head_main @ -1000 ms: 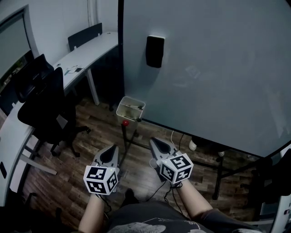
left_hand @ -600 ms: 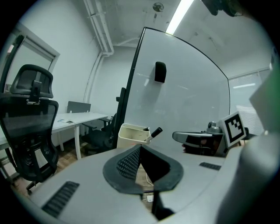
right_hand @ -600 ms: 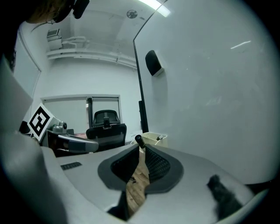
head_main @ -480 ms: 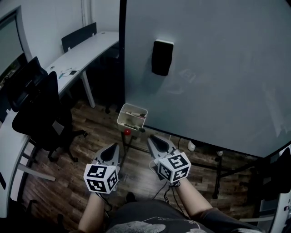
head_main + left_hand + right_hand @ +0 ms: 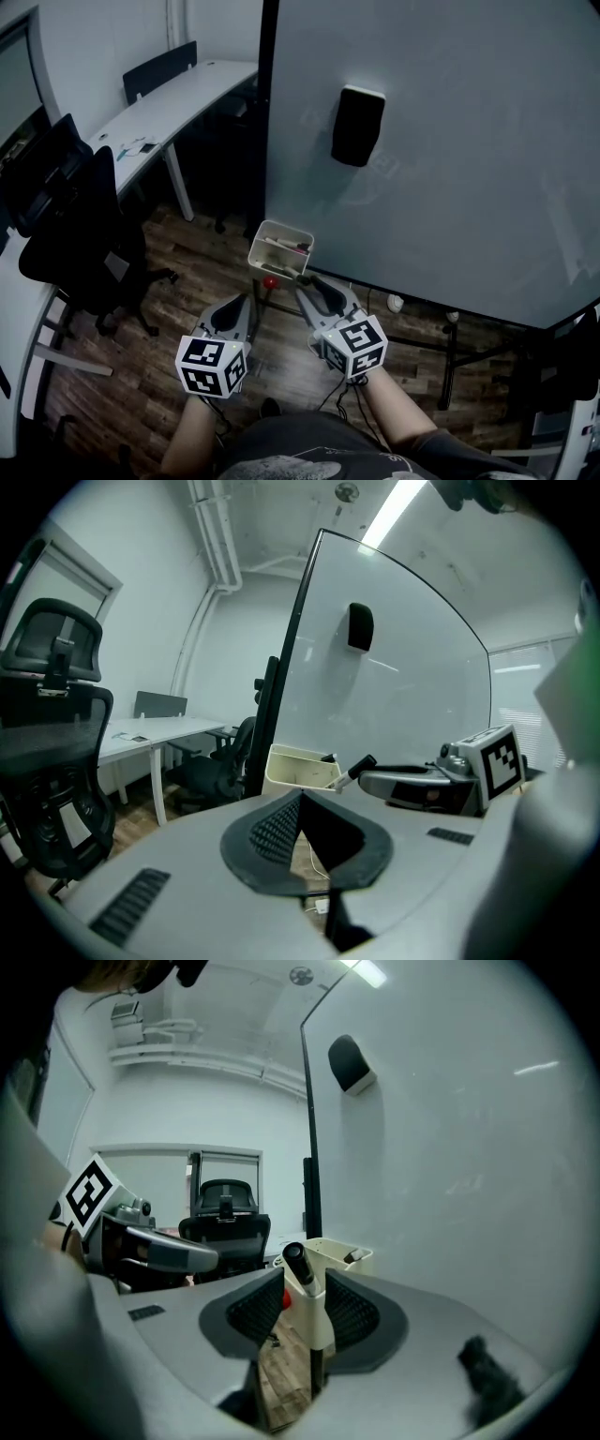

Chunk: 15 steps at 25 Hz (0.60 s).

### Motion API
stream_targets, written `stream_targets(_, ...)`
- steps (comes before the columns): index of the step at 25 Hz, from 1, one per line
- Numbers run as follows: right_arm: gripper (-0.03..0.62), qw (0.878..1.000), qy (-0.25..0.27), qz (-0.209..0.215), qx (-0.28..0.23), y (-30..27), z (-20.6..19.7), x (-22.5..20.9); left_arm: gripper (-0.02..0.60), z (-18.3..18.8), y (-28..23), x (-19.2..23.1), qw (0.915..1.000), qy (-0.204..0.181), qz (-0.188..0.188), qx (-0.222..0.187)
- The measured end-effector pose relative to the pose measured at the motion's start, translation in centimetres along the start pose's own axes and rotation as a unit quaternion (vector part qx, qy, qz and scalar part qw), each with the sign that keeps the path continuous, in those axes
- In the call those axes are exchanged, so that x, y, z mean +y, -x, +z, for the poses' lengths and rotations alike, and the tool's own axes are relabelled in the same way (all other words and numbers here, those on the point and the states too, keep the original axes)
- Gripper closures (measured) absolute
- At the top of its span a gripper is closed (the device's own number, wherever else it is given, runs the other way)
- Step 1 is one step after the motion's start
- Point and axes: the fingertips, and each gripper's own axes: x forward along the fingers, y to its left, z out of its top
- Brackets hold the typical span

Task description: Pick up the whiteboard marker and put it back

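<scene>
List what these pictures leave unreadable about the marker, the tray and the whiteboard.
- marker: lost against the right gripper in the head view, too small and dark; that gripper's jaws have just been opening, marker between them.
- tray: contents too small and dim in the head view; its wall hides most in both gripper views.
- whiteboard: faint marks, too blurred to read.
- red object by the tray: too small to identify.

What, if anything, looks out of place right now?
The marker leans loose in the right claw, whose jaws have just been opening; it is not yet in the tray. Nothing else stands out.
</scene>
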Motion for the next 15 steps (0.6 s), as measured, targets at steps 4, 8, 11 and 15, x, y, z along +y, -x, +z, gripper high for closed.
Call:
stream_targets(4,0.471,1.0,0.022,-0.01,-0.007,-1.0,0.3,0.3,0.569,-0.3,-0.3,0.9,1.0,0.002,-0.001,0.006)
stream_targets(8,0.471,0.999,0.031,-0.019,-0.016,-1.6,0.8,0.3,0.569,-0.2,-0.6,1.5,1.0,0.002,-0.001,0.008)
stream_targets(11,0.473,0.999,0.038,-0.024,-0.014,-1.8,0.7,0.2,0.569,-0.1,-0.8,1.7,1.0,0.0,-0.003,0.007)
stream_targets(15,0.488,0.999,0.035,-0.032,-0.014,-1.8,0.6,0.1,0.569,-0.1,-0.8,2.0,1.0,0.0,-0.003,0.007)
